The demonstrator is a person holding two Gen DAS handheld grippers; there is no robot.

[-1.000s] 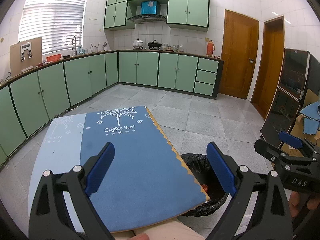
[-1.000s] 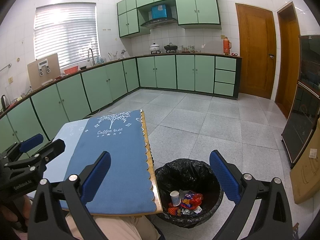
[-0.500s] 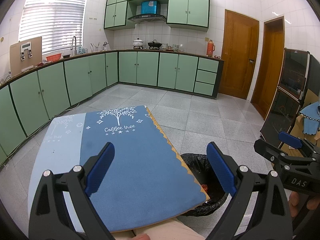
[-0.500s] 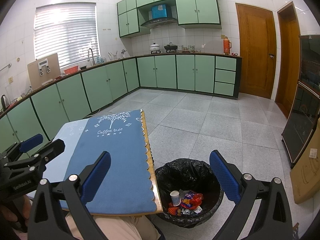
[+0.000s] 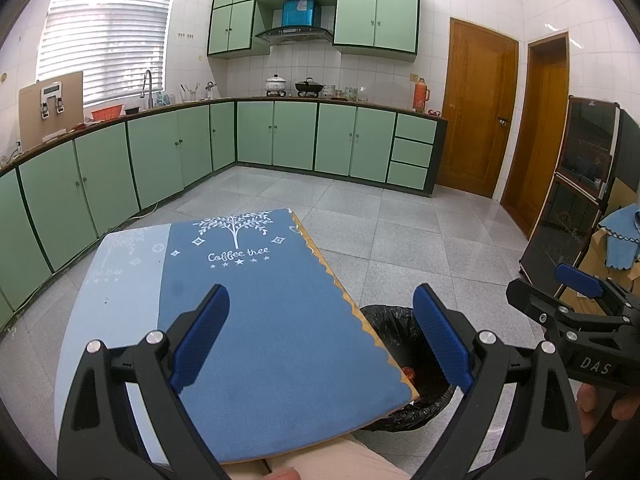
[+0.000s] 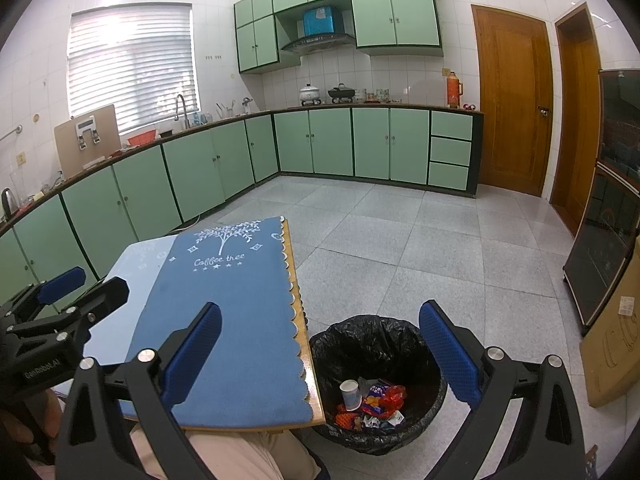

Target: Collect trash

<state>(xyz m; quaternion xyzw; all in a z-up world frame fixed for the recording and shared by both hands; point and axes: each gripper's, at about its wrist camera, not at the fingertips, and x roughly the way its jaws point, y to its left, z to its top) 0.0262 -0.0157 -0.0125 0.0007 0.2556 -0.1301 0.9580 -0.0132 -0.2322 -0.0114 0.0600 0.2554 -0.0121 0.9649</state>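
Observation:
A black-lined trash bin (image 6: 376, 336) stands on the floor at the right edge of the table; it also shows in the left wrist view (image 5: 390, 318). Inside lie a white paper cup (image 6: 350, 394) and red and orange wrappers (image 6: 380, 400). My left gripper (image 5: 320, 336) is open and empty above the blue mat (image 5: 272, 312). My right gripper (image 6: 320, 354) is open and empty, held above the table edge and the bin. Each gripper shows at the side of the other's view.
The blue "Coffee tree" mat (image 6: 236, 300) covers a wooden table. Green cabinets (image 5: 296, 140) line the left and back walls. A dark glass cabinet (image 6: 612, 216) and a cardboard box (image 6: 612, 344) stand at the right. Grey tiled floor (image 6: 400, 240) lies beyond.

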